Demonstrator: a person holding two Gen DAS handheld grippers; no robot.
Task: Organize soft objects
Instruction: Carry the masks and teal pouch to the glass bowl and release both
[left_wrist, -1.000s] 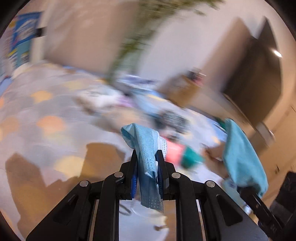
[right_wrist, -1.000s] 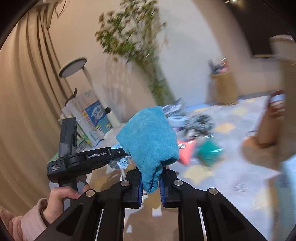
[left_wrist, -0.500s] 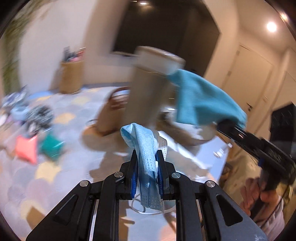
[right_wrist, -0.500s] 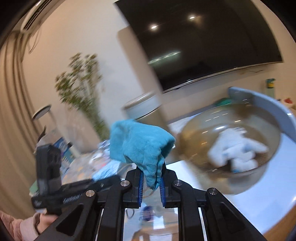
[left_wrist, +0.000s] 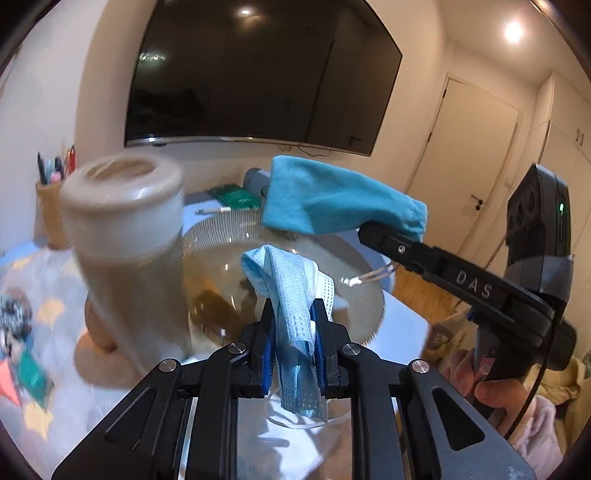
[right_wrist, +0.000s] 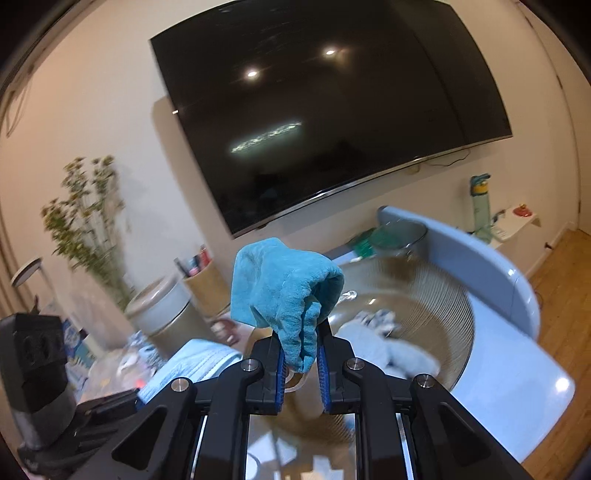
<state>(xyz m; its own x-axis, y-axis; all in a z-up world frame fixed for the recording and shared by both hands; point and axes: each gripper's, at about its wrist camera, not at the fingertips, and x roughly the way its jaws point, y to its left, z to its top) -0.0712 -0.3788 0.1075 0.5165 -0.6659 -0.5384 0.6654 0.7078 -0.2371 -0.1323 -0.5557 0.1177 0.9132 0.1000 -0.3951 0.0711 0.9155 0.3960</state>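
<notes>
Warm ceiling-spot glare, motion-blurred surroundings, dark fisheye corners.

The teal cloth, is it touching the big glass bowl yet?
Apart. In the right wrist view the teal cloth hangs pinched in the right gripper, clear above the glass bowl.

- The glass bowl (left_wrist: 369, 295) is open on top, nearly clear inside.
- Left of bowl, touching or beside: tall lidded canister (left_wrist: 125, 236) blocks.
- Above bowl: teal cloth (left_wrist: 332, 201) overhangs.

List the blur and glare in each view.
Left wrist view: beige canister and floor clutter smeared; face mask sharp; ceiling lights glare on the TV. Right wrist view: bowl and plant blurred; teal cloth crisp.
</notes>
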